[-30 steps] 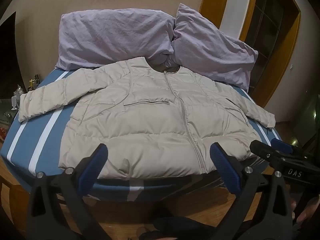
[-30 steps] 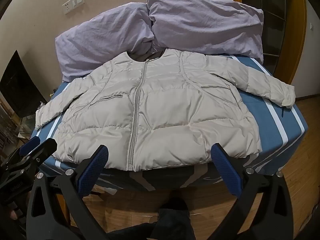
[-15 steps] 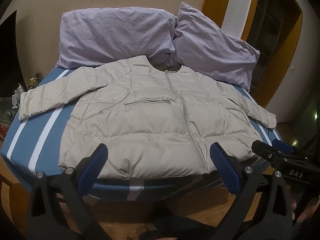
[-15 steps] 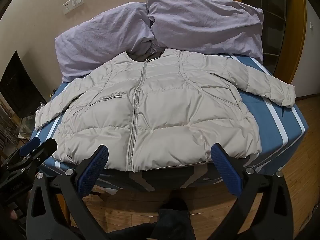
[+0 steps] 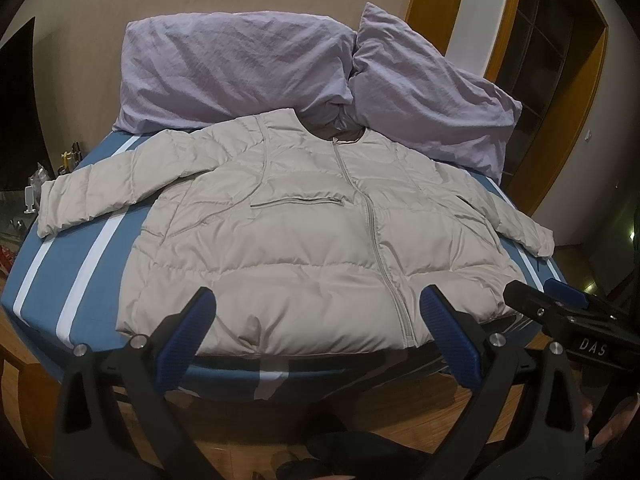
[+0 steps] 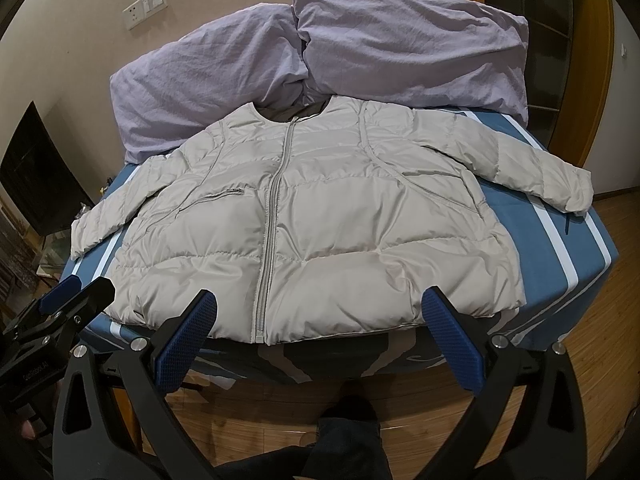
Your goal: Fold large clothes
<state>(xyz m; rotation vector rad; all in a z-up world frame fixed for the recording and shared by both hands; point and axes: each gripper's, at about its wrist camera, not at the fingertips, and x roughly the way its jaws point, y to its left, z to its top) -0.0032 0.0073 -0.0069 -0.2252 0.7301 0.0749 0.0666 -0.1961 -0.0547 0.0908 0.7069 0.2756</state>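
Observation:
A beige puffer jacket (image 5: 304, 240) lies flat and zipped on the bed, front up, both sleeves spread out; it also shows in the right wrist view (image 6: 320, 224). Its left sleeve (image 5: 92, 196) reaches the bed's left edge and its right sleeve (image 6: 536, 172) the right side. My left gripper (image 5: 320, 332) is open and empty, hovering before the jacket's hem. My right gripper (image 6: 320, 332) is open and empty, also before the hem. Each gripper shows at the edge of the other's view: the right gripper (image 5: 560, 312) and the left gripper (image 6: 68, 304).
The bed (image 5: 60, 280) has a blue sheet with white stripes. Two lilac pillows (image 5: 240, 76) lean on the wall behind the collar. A wooden floor (image 6: 600, 360) runs in front, a door frame (image 5: 576, 120) stands at right, and a dark screen (image 6: 36, 176) at left.
Both grippers have barely shifted, edging slightly closer to the hem. The jacket has not moved.

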